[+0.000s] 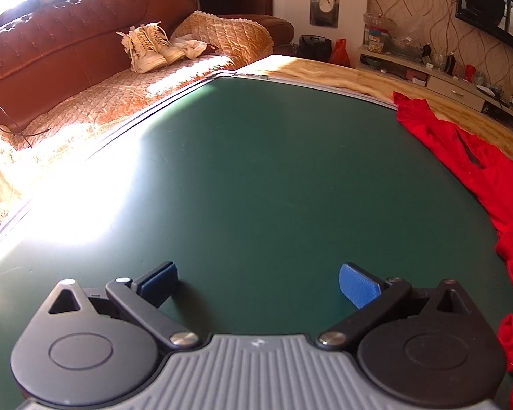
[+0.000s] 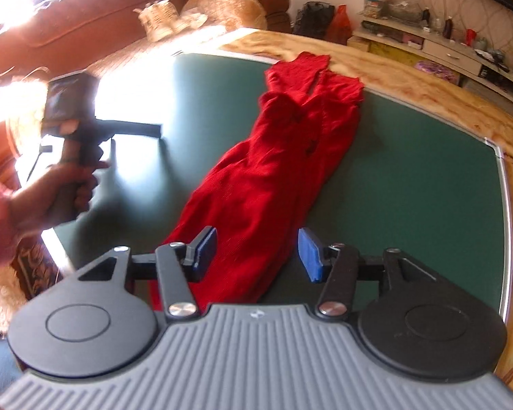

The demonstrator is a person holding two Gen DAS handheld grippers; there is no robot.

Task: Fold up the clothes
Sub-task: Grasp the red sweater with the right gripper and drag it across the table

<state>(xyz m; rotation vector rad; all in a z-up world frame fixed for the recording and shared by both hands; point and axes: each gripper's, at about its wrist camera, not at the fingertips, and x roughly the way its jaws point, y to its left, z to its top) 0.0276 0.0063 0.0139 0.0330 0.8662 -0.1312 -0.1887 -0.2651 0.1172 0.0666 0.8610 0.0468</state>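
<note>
A red garment (image 2: pixel 273 171) lies on the green mat (image 2: pixel 427 177), folded lengthwise into a long narrow strip that runs from the near edge toward the far side. My right gripper (image 2: pixel 256 254) hovers over the strip's near end, open, its blue pads (image 2: pixel 309 254) apart and not pressing the cloth. My left gripper (image 1: pixel 258 283) is open over bare mat (image 1: pixel 256 171) with nothing between its fingers. The red garment (image 1: pixel 478 177) lies off to its right. In the right wrist view a hand (image 2: pixel 61 184) holds the left gripper (image 2: pixel 154 130) to the left of the garment.
A wooden table rim (image 2: pixel 427 78) borders the mat. Behind stand a brown sofa (image 1: pixel 51 54) with pale boots (image 1: pixel 150 48) on it and a cluttered low cabinet (image 1: pixel 444 78) by the wall. Strong sunlight glares on the mat's left part (image 1: pixel 68 198).
</note>
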